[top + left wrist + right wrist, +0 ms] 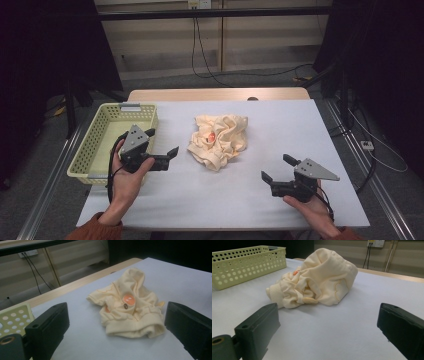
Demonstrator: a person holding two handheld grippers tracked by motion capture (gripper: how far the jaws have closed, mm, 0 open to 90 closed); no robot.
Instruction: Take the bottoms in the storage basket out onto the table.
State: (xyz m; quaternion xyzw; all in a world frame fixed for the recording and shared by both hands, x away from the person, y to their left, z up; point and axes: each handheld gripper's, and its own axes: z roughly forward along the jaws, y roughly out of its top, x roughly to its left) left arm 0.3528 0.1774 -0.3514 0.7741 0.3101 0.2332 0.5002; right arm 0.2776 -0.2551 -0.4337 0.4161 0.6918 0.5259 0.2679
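— Where are the claws?
— The left claw (162, 144) and right claw (277, 167) both gape wide, gripping nothing, just above the white surface (240, 195).
— And the cloth?
— A crumpled cream garment (218, 140) (orange patch showing) lies between them; a yellow basket (102, 142) sits far left.

Bright table (250, 200), dark surroundings; perhaps slightly soft focus.

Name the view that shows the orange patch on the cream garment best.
The left gripper view: the orange patch faces it, large and unobstructed. The high view shows a small spot; the right gripper view shows a sliver between folds of the cream garment.
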